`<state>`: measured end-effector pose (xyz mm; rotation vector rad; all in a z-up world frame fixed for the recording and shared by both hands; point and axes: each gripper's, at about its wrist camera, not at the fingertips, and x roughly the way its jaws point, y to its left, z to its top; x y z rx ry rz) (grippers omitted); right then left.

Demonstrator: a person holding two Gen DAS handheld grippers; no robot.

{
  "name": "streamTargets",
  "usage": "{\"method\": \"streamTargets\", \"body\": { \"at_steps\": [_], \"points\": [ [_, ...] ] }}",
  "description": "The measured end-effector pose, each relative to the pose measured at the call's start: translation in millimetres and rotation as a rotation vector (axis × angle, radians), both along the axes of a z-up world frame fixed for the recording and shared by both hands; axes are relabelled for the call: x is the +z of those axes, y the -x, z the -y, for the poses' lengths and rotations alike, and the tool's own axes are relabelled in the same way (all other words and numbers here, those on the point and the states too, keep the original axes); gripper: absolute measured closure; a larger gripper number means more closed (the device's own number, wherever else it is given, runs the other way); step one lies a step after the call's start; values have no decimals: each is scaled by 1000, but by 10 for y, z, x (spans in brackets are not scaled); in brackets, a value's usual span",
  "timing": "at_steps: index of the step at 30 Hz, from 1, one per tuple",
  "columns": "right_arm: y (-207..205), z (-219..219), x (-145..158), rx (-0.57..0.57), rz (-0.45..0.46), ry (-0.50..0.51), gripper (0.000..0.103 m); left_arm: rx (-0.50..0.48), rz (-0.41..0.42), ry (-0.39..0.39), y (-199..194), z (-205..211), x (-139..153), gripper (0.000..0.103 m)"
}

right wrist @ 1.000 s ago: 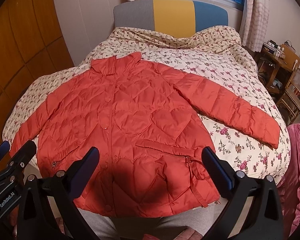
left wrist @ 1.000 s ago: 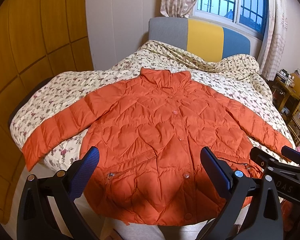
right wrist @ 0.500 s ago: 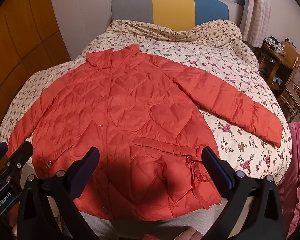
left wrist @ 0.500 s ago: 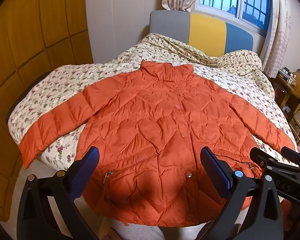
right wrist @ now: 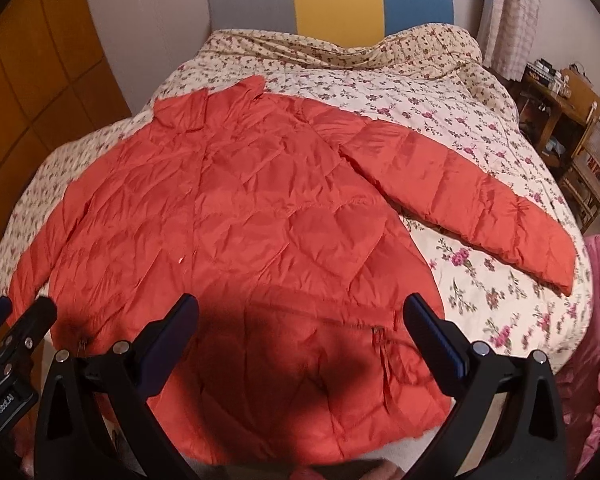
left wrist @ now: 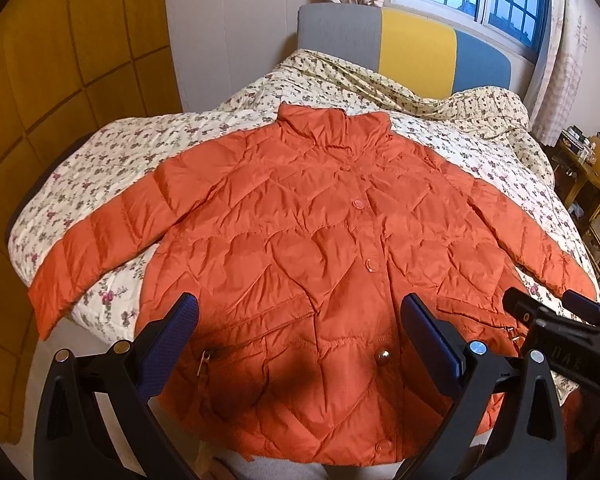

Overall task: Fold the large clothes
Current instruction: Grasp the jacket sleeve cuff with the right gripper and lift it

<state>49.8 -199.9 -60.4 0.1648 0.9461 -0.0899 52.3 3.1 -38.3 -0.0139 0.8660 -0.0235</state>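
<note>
Floral bedspread (left wrist: 112, 152) bears the spread orange jacket (left wrist: 300, 248); both tongs gape, empty.

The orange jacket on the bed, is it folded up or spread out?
Spread out. The orange jacket lies flat on the flowery bedspread, front up, both sleeves stretched out sideways. No part is folded over.

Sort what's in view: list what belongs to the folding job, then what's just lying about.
For the job: orange quilted jacket, floral bedspread under it, left gripper, right gripper.

Lying about: pink blanket, wooden chair, cluttered side table, curtains.
</note>
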Motion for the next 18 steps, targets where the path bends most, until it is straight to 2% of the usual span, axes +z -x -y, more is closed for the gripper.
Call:
{"method": "streamTargets", "body": {
  "at_steps": [4, 6, 8, 11, 14, 18],
  "points": [
    [-168, 303, -161, -7, 75, -106, 2, -12, 21, -2, -130, -41, -128, 3],
    [-259, 520, -288, -35, 70, -168, 2, -7, 44, -15, -199, -69, -198, 3],
    [-337, 725, -416, -104, 29, -164, 2, -10, 70, -37, -268, -78, -261, 3],
    [-398, 1049, -594, -217, -16, -162, 2, 11, 61, -77, -446, -105, -389, 3],
    [-343, 1437, -729, -350, 1, -194, 2, 48, 40, -79, -634, -194, -537, 3],
    [-198, 1940, -908, -537, 47, -317, 2, 81, -35, -28, -904, -357, -752, 3]
  ]
}}
